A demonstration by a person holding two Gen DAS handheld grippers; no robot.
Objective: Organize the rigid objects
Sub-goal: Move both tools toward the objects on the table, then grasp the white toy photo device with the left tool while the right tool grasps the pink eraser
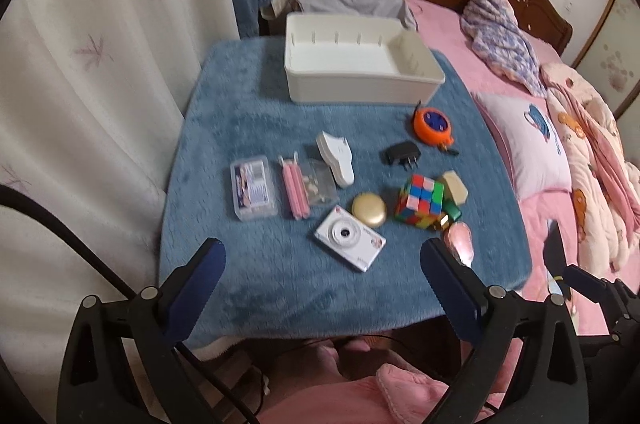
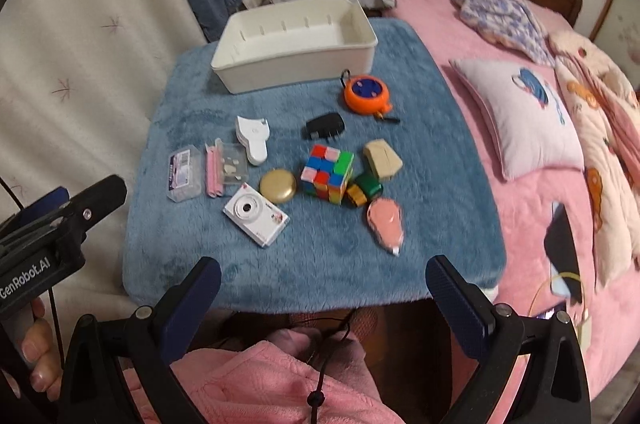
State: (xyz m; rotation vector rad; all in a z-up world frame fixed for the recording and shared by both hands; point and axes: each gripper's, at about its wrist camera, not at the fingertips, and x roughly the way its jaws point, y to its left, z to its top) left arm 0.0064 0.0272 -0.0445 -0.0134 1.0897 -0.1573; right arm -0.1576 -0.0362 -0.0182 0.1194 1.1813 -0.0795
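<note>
White camera (image 1: pixel 349 238) ahead between left gripper (image 1: pixel 322 264) jaws | both jaws released, right gripper (image 2: pixel 322 276) included

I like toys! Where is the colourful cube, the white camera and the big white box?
Cube (image 2: pixel 329 173): right wrist view, on its top face.
Camera (image 1: pixel 349 237): left wrist view, on its front beside the lens.
Box (image 1: pixel 360 86): left wrist view, on its near outer wall.

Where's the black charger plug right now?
In both wrist views the black charger plug lies on the blue mat, between the orange tape measure and the Rubik's cube, nearer than the white bin.
</note>
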